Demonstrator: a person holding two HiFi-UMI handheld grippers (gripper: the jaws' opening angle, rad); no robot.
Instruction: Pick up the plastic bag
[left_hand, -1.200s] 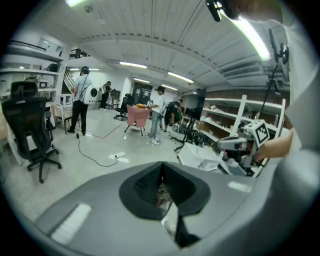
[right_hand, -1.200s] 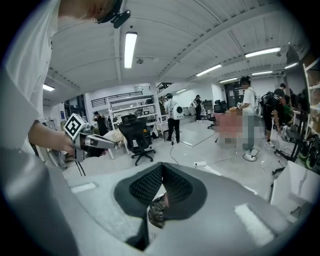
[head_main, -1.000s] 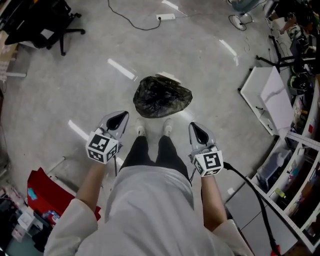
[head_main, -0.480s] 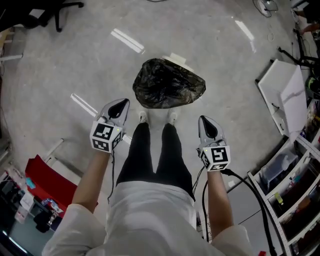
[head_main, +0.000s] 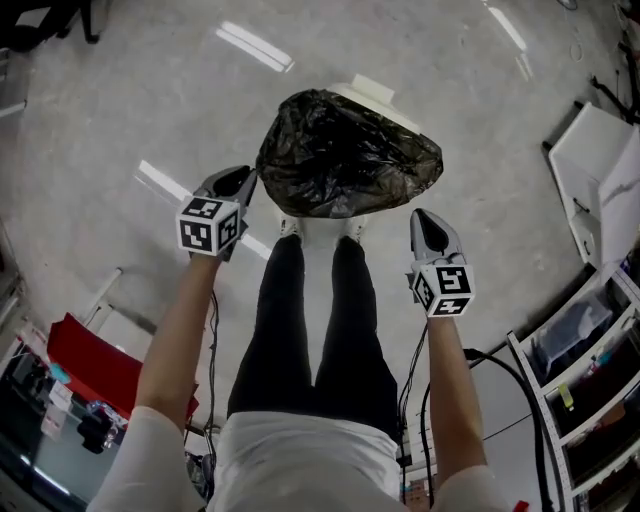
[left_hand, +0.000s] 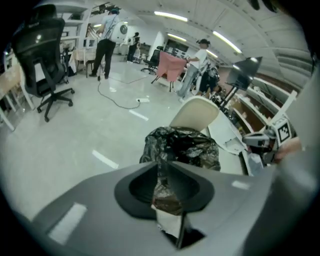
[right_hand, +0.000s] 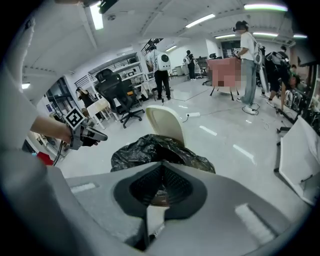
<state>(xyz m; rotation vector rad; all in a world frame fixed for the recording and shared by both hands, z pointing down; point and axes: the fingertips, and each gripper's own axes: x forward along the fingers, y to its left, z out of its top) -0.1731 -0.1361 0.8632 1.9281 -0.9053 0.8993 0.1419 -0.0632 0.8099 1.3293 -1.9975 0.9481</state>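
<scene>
**left gripper (head_main: 240, 180) and right gripper (head_main: 428, 222) beside the black crinkled plastic bag (head_main: 350, 155)**

left gripper (left_hand: 165, 162): a grey two-jaw tool with a black-and-white marker cube (head_main: 210, 224), carried at the end of the person's bare left forearm. its jaws are opening, parted by only a thin slit in the left gripper view, and nothing is pinched between them. the bag lies straight ahead, beyond the tips. in the head view the tips reach the bag's left edge; whether they touch the film cannot be told.

right gripper (right_hand: 161, 162): the same build, its jaws pressed together on nothing. the tips point at the bag's right side, near it but apart.

bag: full, rounded and glossy. it rests on the pale grey polished floor (head_main: 100, 120) just ahead of the person's white shoes (head_main: 288, 228), between the two grippers and slightly beyond them. a cream rounded panel (left_hand: 195, 112) stands directly behind it.

surroundings: a black cable (head_main: 500, 365) trails back from the right gripper. a red flat object (head_main: 90, 360) lies at the lower left and white boards (head_main: 600, 170) stand at the right. a black office chair (left_hand: 42, 50) stands well apart on the open floor, and several people stand at the far end of the room.
</scene>
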